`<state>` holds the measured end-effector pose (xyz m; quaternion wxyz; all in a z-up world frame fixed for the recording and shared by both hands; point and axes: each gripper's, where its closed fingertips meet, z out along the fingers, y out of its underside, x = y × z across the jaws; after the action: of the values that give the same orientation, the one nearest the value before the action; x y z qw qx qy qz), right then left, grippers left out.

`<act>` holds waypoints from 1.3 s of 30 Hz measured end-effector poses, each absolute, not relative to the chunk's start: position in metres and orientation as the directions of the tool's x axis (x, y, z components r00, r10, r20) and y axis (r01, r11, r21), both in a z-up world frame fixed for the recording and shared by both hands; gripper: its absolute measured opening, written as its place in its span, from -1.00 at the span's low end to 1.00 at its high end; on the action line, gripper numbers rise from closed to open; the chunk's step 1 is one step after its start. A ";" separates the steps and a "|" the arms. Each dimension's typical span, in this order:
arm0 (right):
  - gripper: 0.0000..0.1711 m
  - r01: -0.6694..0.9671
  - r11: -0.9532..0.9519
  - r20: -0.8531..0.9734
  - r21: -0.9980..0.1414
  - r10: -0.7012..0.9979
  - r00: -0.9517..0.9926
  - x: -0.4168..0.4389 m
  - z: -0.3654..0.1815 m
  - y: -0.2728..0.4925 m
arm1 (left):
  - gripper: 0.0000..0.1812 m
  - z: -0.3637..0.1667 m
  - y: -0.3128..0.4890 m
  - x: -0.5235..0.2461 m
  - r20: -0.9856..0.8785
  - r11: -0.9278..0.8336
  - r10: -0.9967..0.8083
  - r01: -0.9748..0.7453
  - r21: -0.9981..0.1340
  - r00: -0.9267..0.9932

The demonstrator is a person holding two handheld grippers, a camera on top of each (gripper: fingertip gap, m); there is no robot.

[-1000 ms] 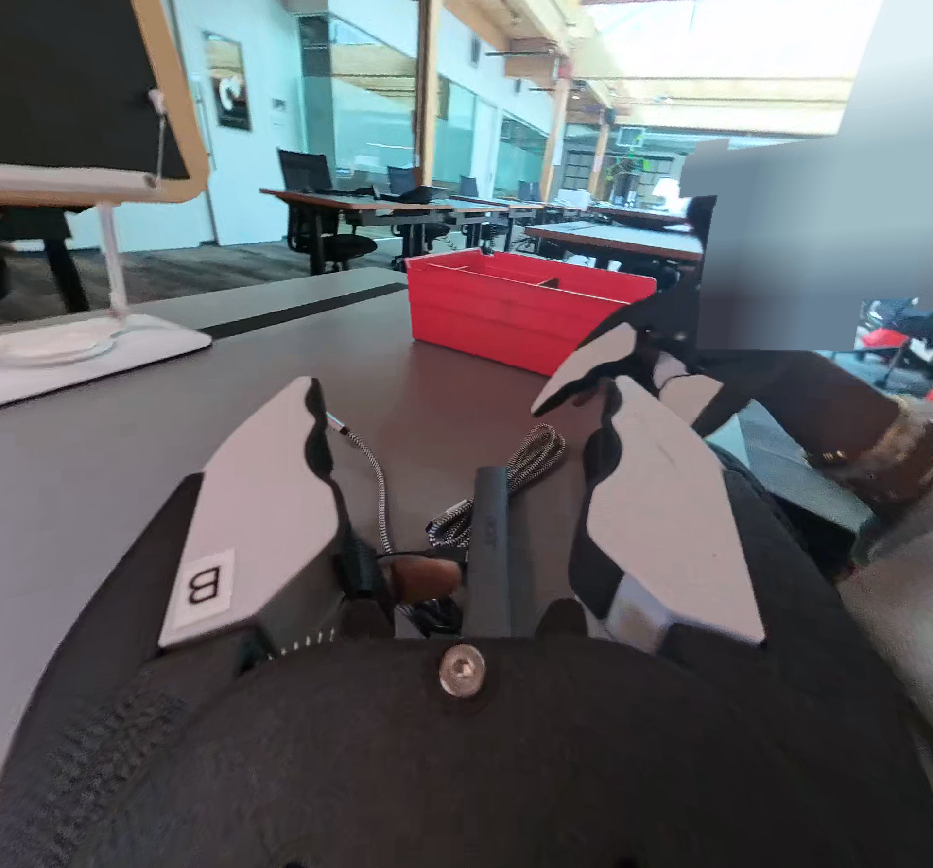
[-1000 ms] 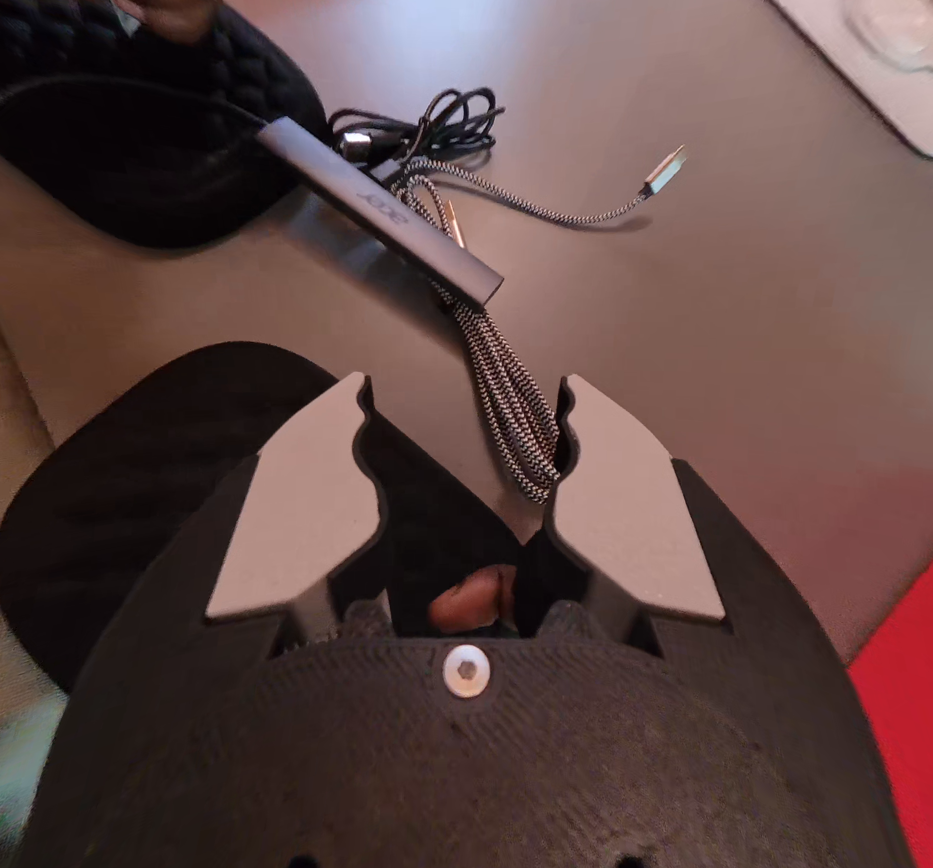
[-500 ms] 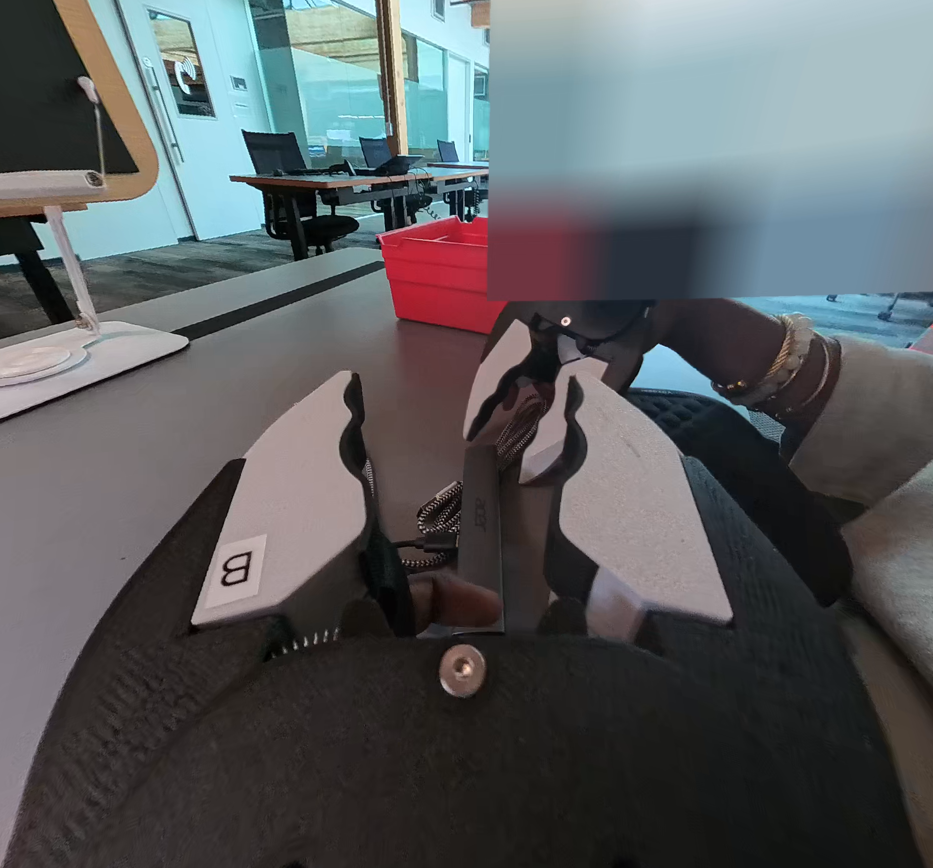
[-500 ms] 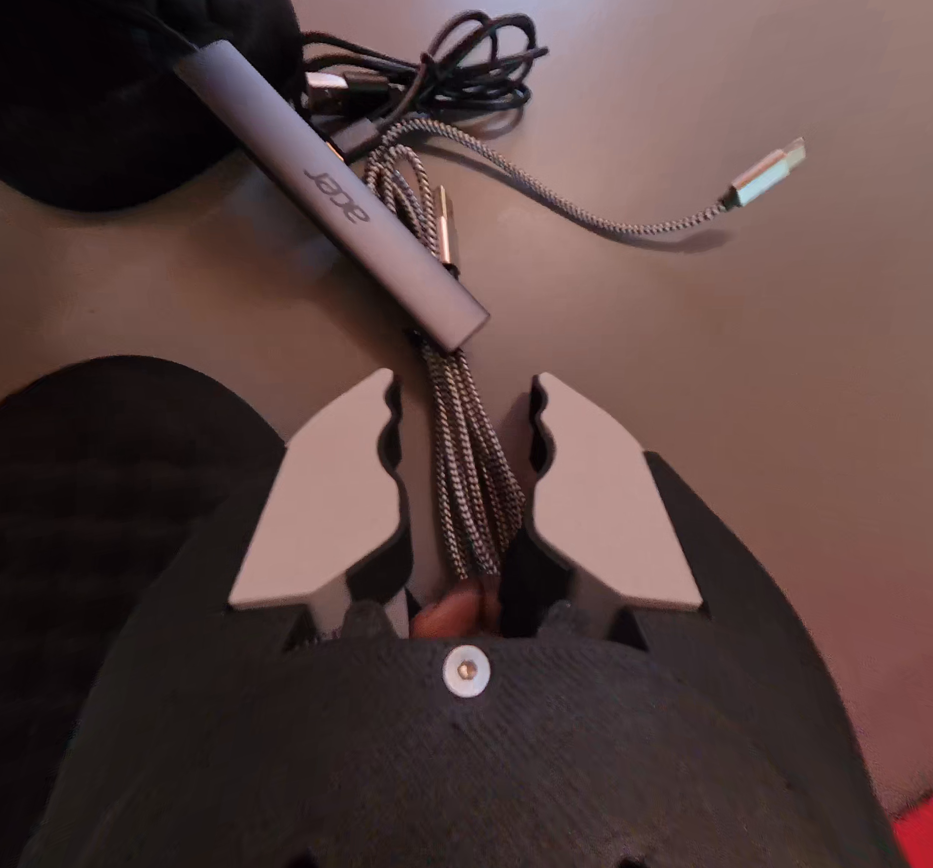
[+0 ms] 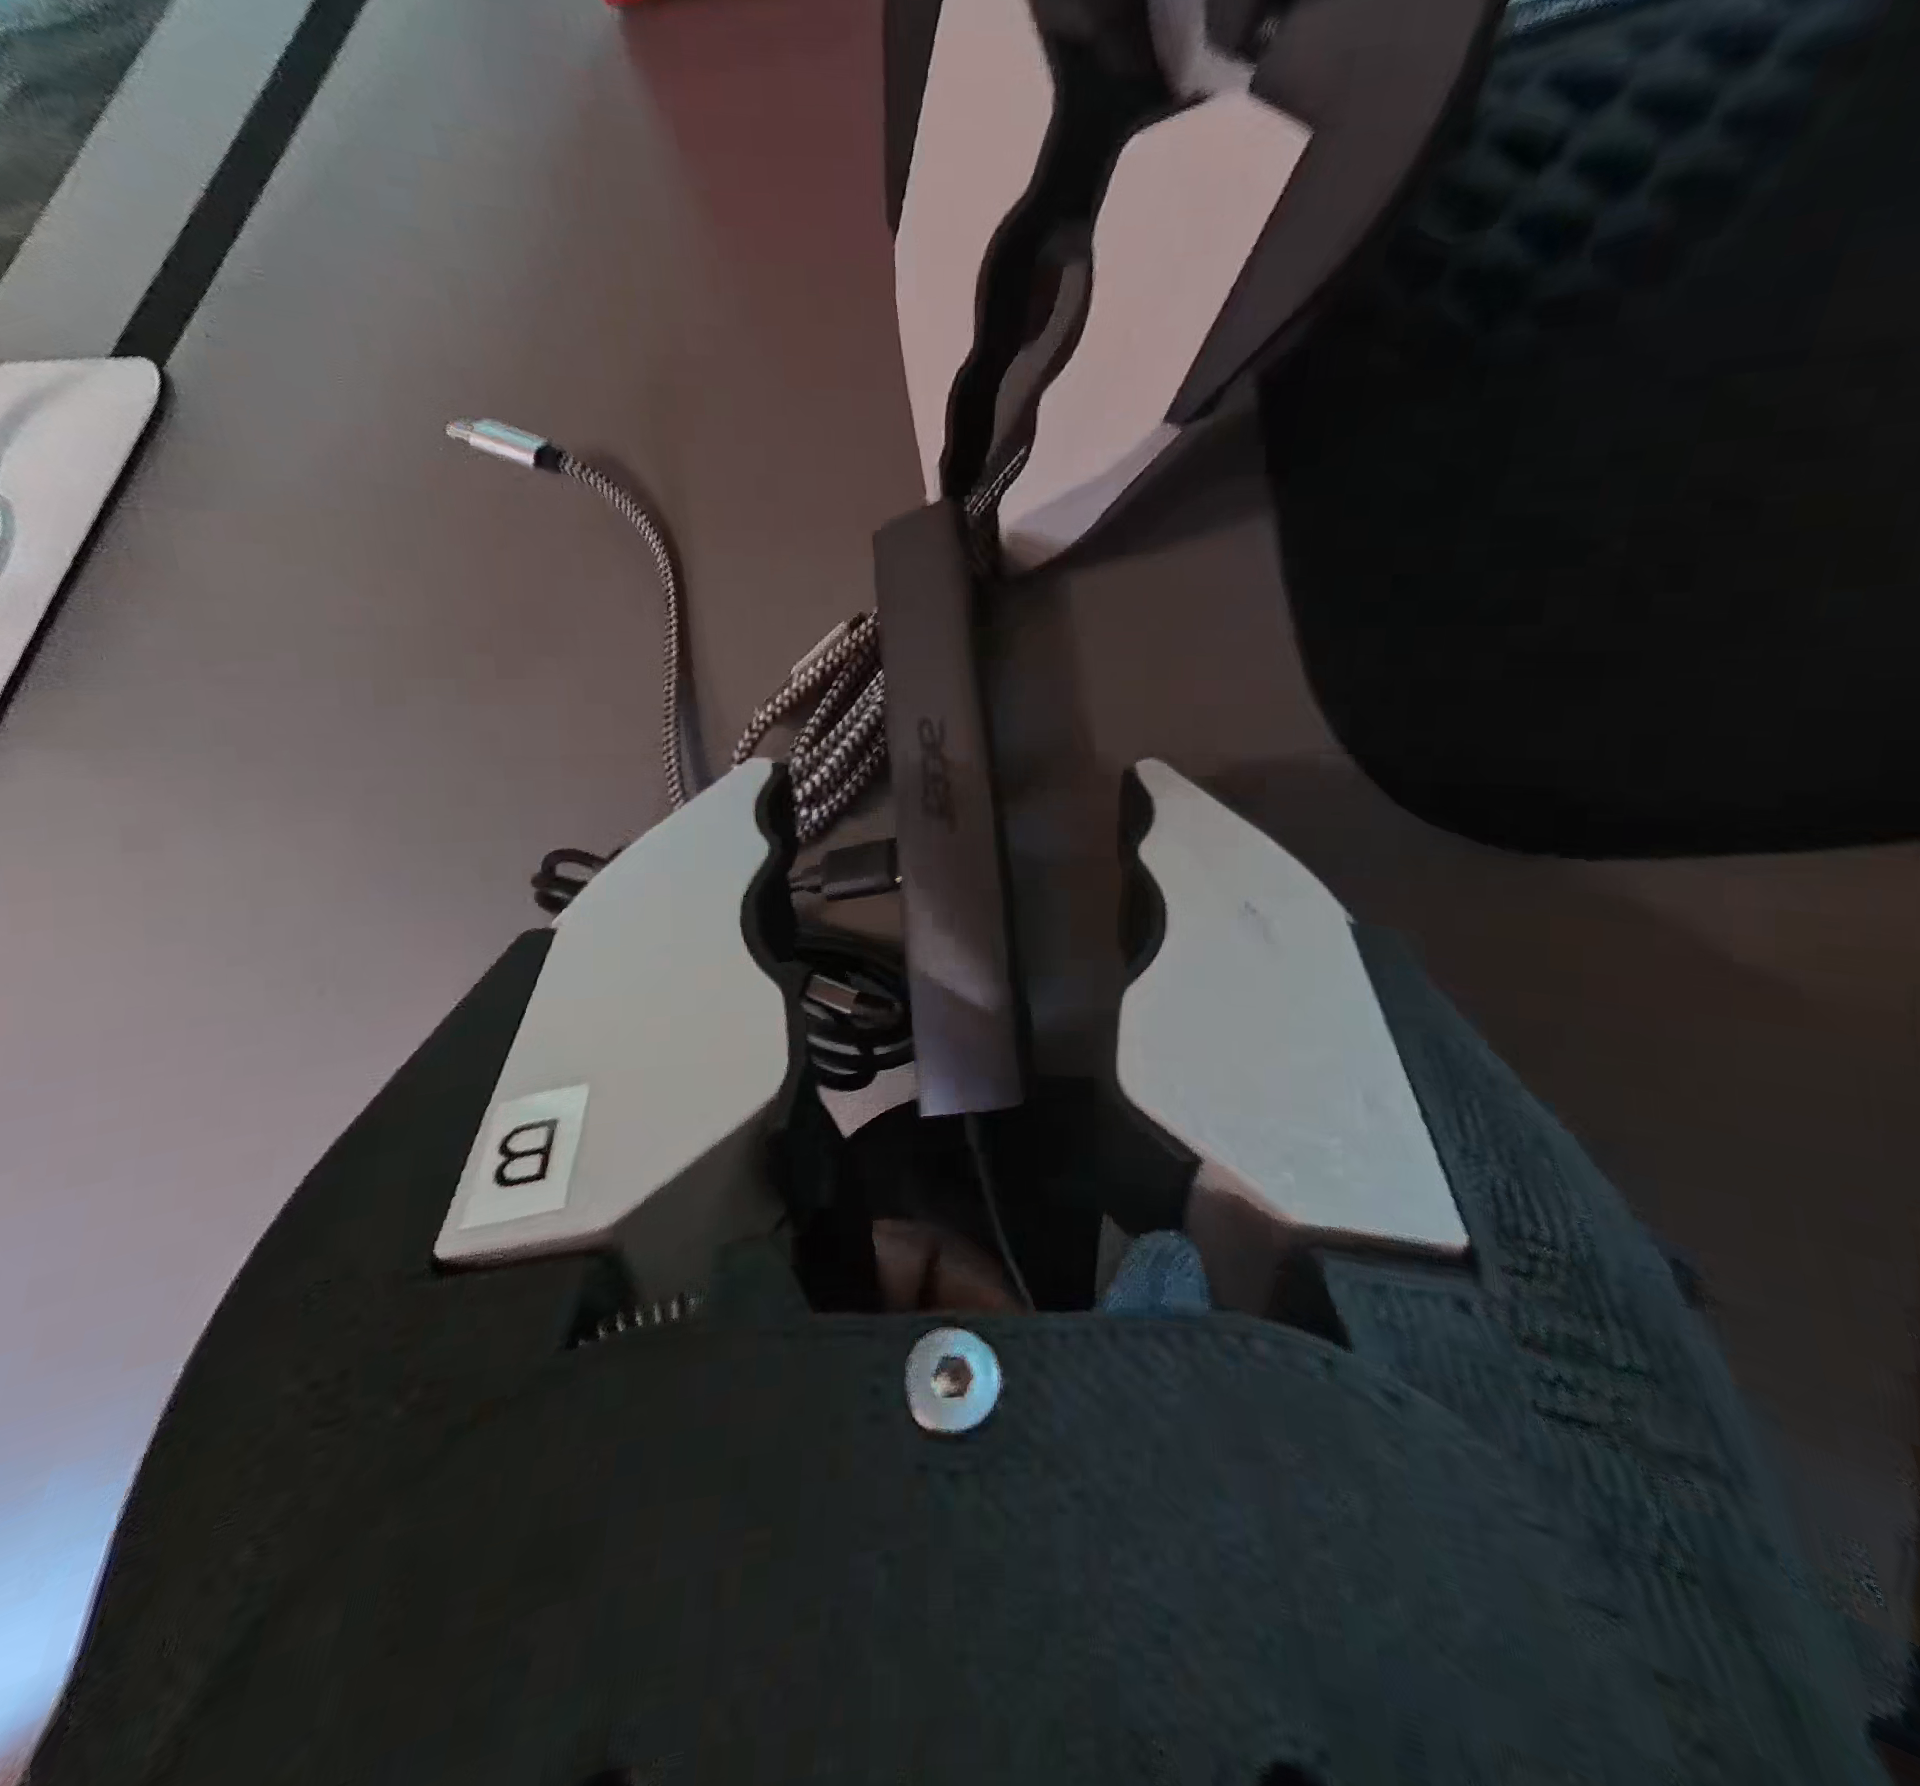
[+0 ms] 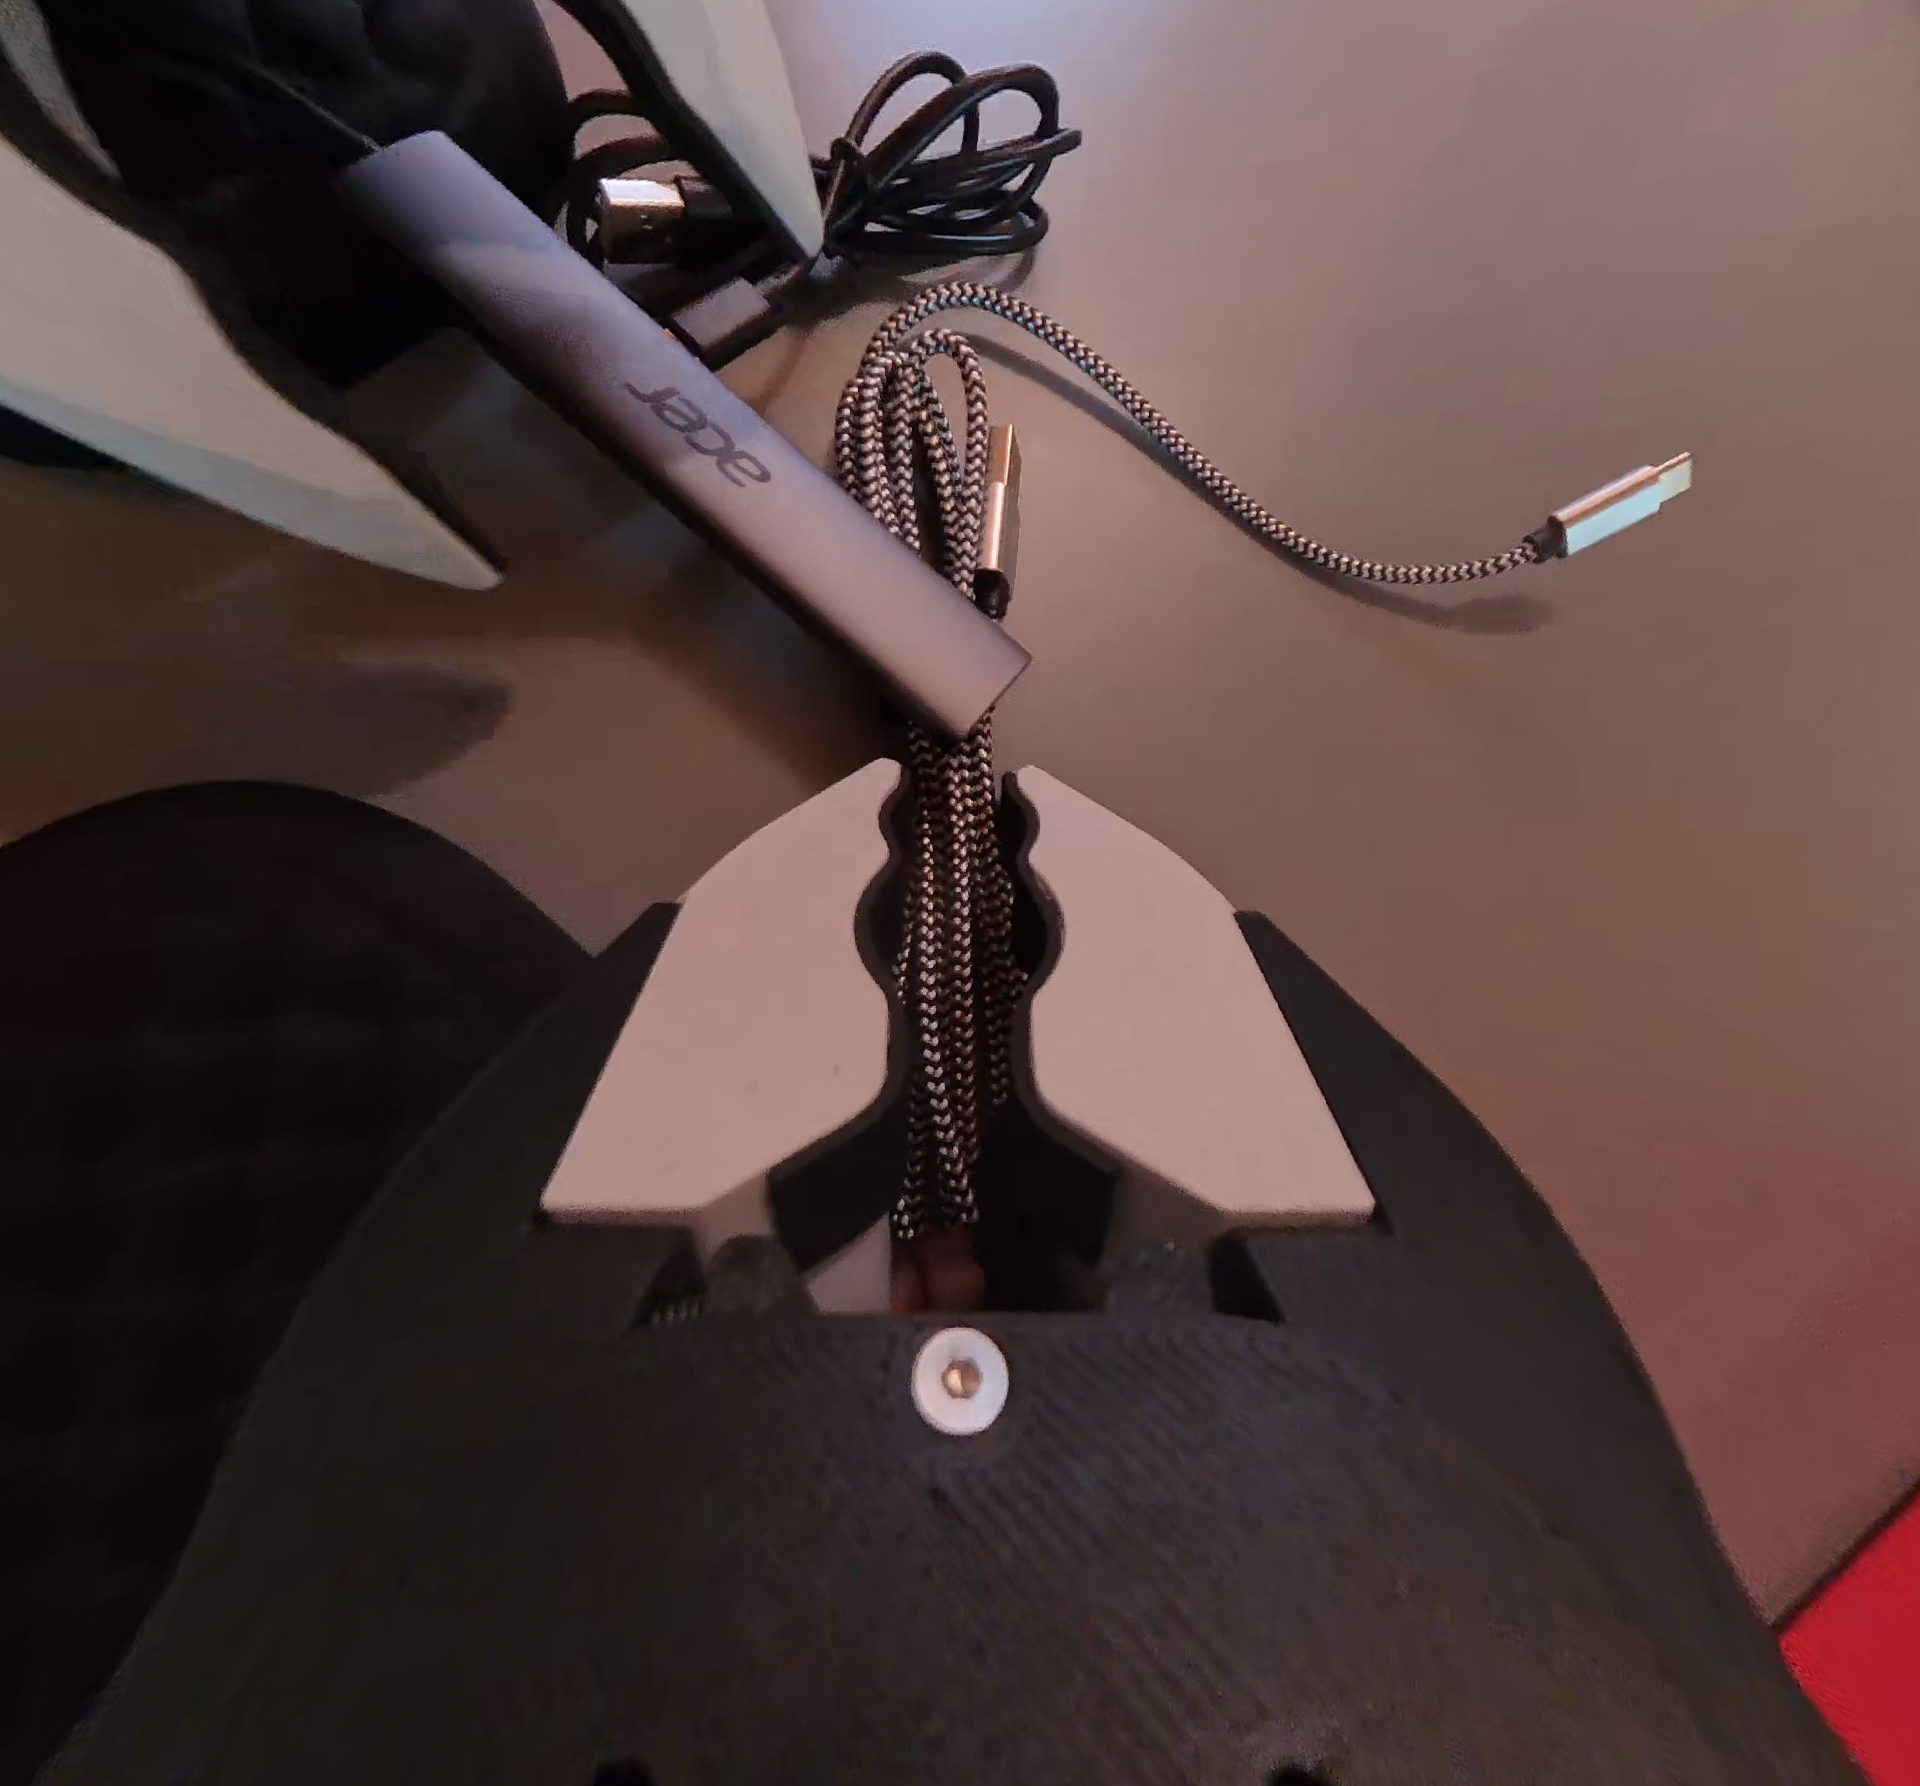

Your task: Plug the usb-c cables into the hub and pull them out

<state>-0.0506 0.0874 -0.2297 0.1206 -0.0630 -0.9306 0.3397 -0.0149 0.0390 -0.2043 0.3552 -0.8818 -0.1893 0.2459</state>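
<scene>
Left wrist view: the left gripper [image 5: 951, 889] is spreading wide around the slim grey bar-shaped hub [image 5: 951, 801], whose near end is hiding coiled black cables.

Right wrist view: the right gripper [image 6: 958, 801] is clamping the bundled black-and-white braided cable [image 6: 951, 957] on the dark bench [image 6: 1455, 178]; the hub [image 6: 707, 448] is overlapping the bundle.

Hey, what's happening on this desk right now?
A person is working two handheld claws over a dark grey table. The right claw is shut on a bundled black-and-white braided cable, whose silver plug end lies loose. The left claw is open around a slim grey metal hub, not gripping it. A tangled black cable lies beside the hub. Nothing looks plugged in yet.
</scene>
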 end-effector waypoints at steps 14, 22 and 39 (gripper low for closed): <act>-0.87 -0.082 0.671 0.423 -0.737 0.363 -0.830 -0.070 -0.202 0.093 | -0.81 -0.191 0.018 -0.033 -0.364 -0.592 0.638 0.130 -0.795 0.679; -0.87 -0.361 0.310 0.471 -0.879 0.677 -0.566 -0.055 -0.104 0.133 | -0.89 -0.147 -0.003 -0.036 -0.104 -0.224 0.765 0.111 -0.968 0.636; -0.87 -0.140 0.921 0.932 -0.363 0.358 -0.063 -0.063 -0.043 0.340 | -0.89 -0.150 -0.002 -0.036 -0.133 -0.251 0.769 0.104 -0.962 0.625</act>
<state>-0.0631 0.3403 -0.0433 0.6800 -0.0772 -0.7058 0.1829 -0.0360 -0.0021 -0.1498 0.5331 -0.7270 -0.3003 0.3116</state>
